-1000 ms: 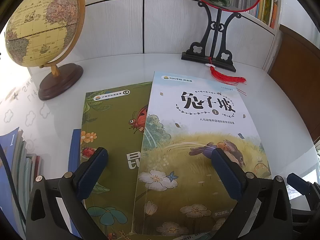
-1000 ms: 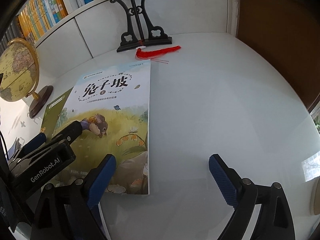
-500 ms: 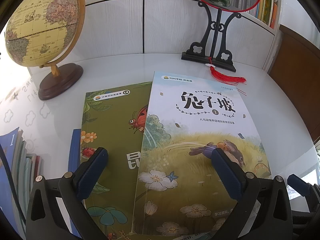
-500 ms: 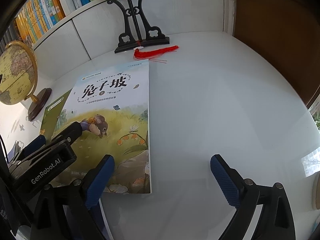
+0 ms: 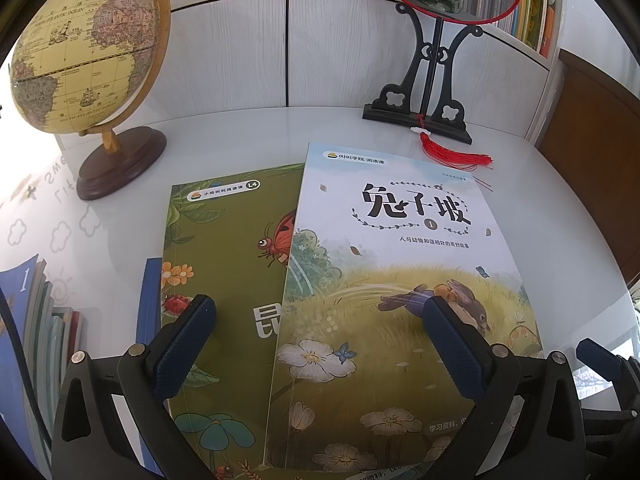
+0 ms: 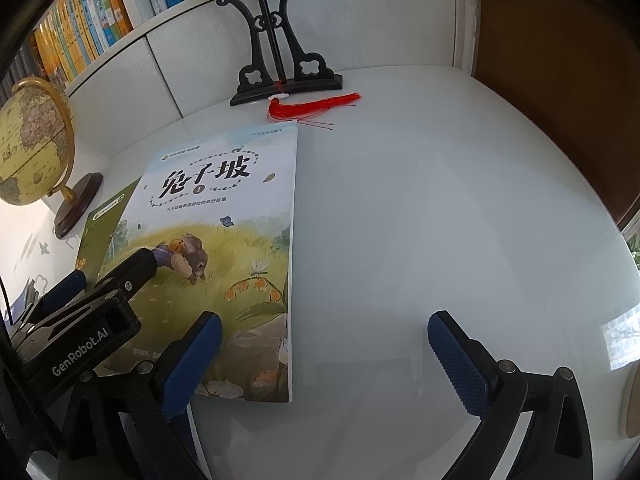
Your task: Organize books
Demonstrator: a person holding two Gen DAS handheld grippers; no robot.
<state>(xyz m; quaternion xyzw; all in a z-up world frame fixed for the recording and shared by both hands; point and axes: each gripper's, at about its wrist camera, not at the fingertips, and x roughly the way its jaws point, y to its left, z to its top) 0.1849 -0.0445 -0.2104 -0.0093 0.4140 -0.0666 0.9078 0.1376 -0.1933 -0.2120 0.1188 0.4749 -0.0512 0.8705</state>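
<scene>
A rabbit picture book [image 5: 400, 280] lies flat on the white table, overlapping a green ladybird book [image 5: 224, 260] to its left; a blue book [image 5: 149, 300] peeks from under that. My left gripper [image 5: 320, 320] is open, hovering over both books' near halves. In the right wrist view the rabbit book [image 6: 224, 248] lies left of centre, with the green book [image 6: 104, 224] showing beyond it. My right gripper [image 6: 324, 340] is open and empty, its left finger over the rabbit book's near right corner. The left gripper's body [image 6: 80, 320] shows at lower left.
A globe [image 5: 84, 48] on a wooden base stands at the back left. A black stand [image 5: 420, 92] with a red round fan and red tassel [image 5: 452, 156] stands behind the books. More books [image 5: 32, 320] stack at the left edge. Bookshelves line the back wall.
My right gripper has drawn slightly closer to the rabbit book's near right corner. The left gripper and the books have not moved.
</scene>
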